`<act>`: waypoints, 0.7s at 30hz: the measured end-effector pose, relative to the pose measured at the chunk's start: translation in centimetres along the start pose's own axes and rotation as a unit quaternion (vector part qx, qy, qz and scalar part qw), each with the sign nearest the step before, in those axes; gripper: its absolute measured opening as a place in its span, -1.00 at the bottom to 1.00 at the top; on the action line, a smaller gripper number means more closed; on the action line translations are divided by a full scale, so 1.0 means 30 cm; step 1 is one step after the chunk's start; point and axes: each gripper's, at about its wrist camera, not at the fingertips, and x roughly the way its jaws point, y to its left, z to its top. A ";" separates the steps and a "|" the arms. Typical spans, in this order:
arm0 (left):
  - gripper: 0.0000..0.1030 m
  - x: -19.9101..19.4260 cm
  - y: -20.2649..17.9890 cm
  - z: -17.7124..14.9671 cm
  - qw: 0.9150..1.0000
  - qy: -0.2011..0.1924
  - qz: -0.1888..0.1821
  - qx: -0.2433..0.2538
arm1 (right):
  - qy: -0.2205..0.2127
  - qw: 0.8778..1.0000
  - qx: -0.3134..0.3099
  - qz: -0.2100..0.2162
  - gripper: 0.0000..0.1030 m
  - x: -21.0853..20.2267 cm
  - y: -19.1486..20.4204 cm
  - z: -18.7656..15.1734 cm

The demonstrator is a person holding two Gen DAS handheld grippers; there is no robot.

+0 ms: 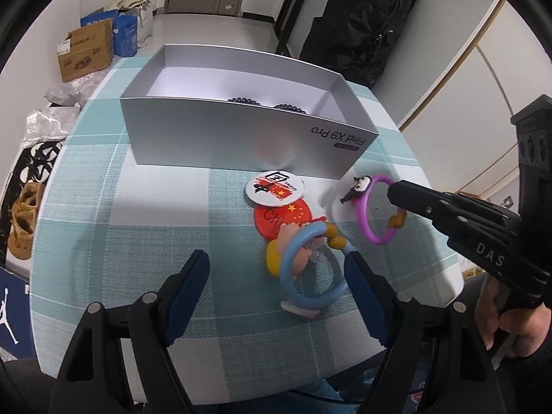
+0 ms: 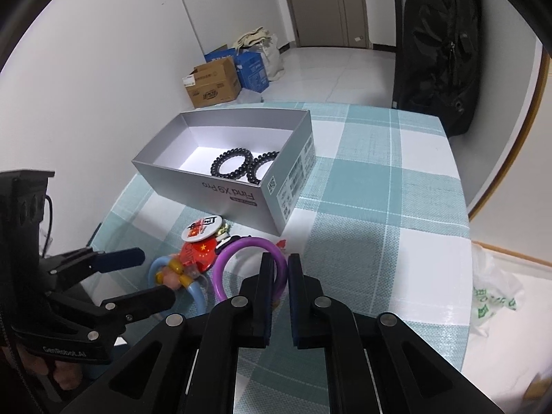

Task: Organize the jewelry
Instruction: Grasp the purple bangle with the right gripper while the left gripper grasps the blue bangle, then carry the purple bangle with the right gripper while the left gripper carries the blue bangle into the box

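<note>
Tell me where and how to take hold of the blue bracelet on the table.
Grip the blue bracelet on its bare near arc, clear of the cartoon charm that lies against the red badge. Come from above and the near side, one jaw inside the ring and one outside: it seems to lie flat, so the thin band offers the only narrow pinch. The left gripper, open, already straddles that arc.

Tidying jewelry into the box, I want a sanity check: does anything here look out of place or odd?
The grey box holds only two black coil bracelets. The white badge overlaps the red one outside it, with the blue ring partly on top. The right tongs grip the purple ring.
</note>
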 end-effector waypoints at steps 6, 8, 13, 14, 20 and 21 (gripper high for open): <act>0.10 0.017 -0.024 -0.010 1.000 0.016 -0.014 0.013 | -0.007 1.000 0.007 0.006 -0.87 -0.013 -0.008 0.004; -0.04 0.017 -0.029 -0.015 1.000 0.018 -0.016 0.016 | -0.008 1.000 0.008 0.007 -0.87 -0.015 -0.010 0.003; -0.39 0.012 -0.042 -0.028 0.999 0.023 -0.012 0.028 | -0.009 1.000 0.009 0.007 -0.87 -0.021 -0.011 0.001; -0.42 0.011 -0.041 -0.029 0.999 0.024 -0.015 0.026 | -0.009 1.000 0.010 0.008 -0.87 -0.021 -0.011 0.000; -0.67 0.005 -0.007 -0.026 0.999 0.029 -0.016 0.008 | -0.011 1.000 0.012 0.006 -0.88 -0.026 -0.010 -0.002; -0.67 0.004 -0.006 -0.027 0.999 0.030 -0.016 0.006 | -0.011 1.000 0.012 0.007 -0.88 -0.027 -0.009 -0.003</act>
